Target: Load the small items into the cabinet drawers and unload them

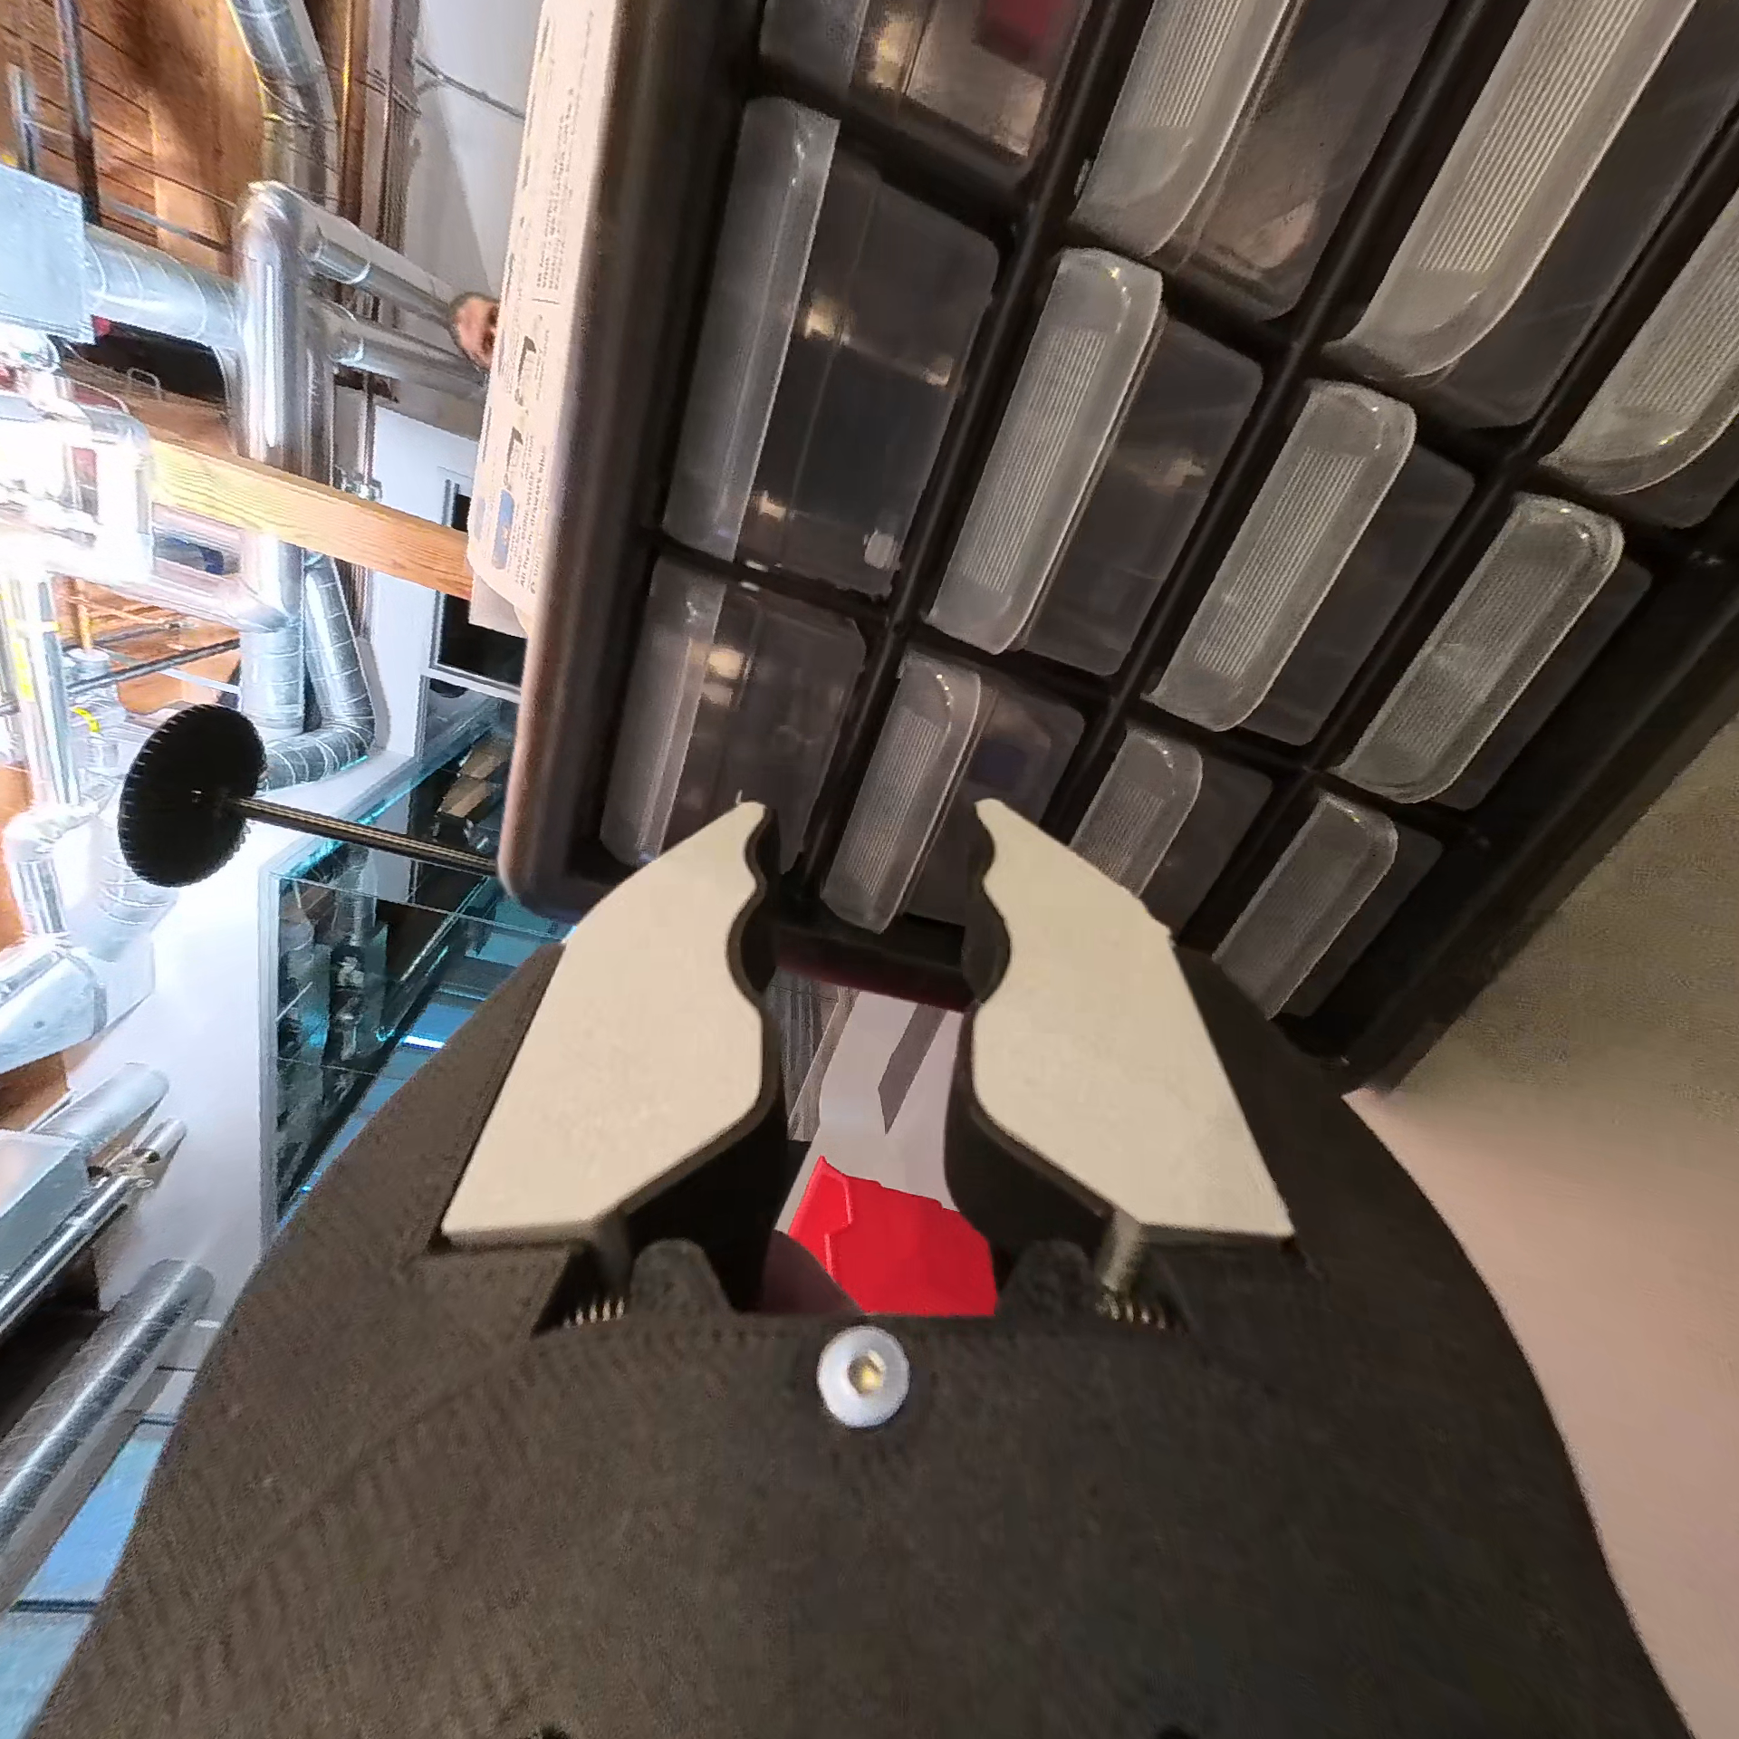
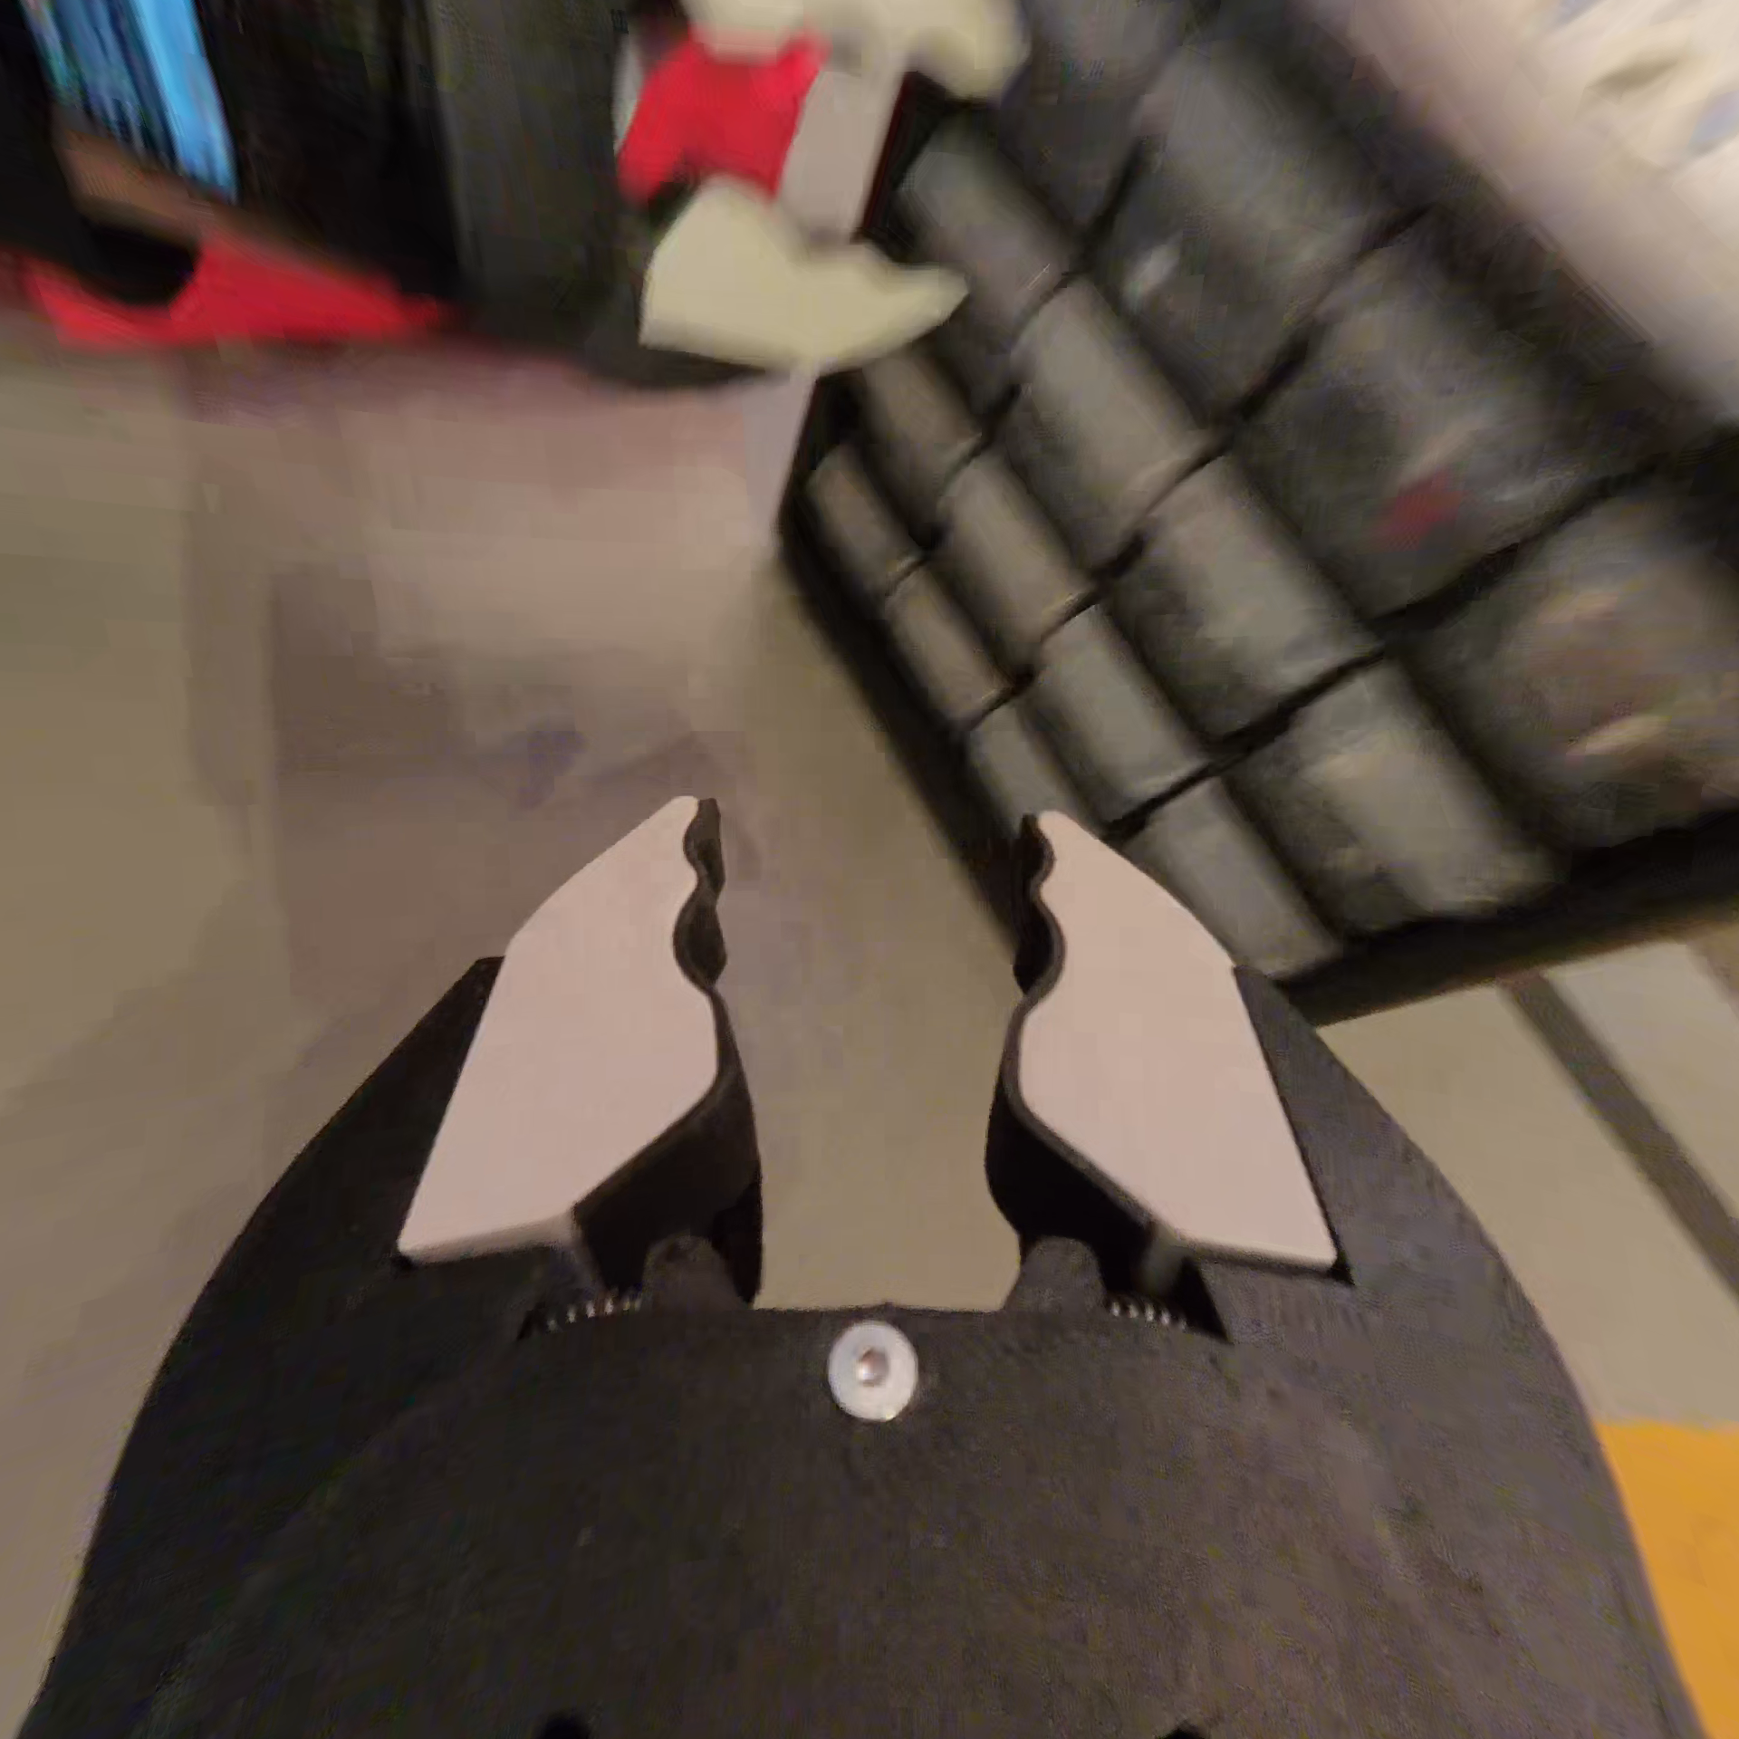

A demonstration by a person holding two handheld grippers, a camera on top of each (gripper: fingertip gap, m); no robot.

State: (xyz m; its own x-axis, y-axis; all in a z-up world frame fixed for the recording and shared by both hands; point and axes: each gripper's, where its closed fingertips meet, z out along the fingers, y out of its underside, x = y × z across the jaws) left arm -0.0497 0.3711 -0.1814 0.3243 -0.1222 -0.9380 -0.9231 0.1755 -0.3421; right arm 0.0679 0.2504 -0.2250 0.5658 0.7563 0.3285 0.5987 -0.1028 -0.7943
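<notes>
The cabinet [image 1: 1063, 602] has a black frame; its drawers [image 1: 828, 376] are smoky clear plastic with pale ribbed handles. Both grippers [image 1: 870, 828] [image 2: 870, 828] wear light grey fingers on black bodies. A red piece [image 1: 894, 1252] shows behind.

Silver ducts [image 1: 282, 395], a wooden beam [image 1: 311, 513] and a black toothed wheel [image 1: 191, 795] on a rod.

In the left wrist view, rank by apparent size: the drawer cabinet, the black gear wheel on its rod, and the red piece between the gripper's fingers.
1. Drawer cabinet, largest by far.
2. Red piece, partly hidden.
3. Black gear wheel.
The last two look similar; nearness to the camera leaves their order unsure.
</notes>
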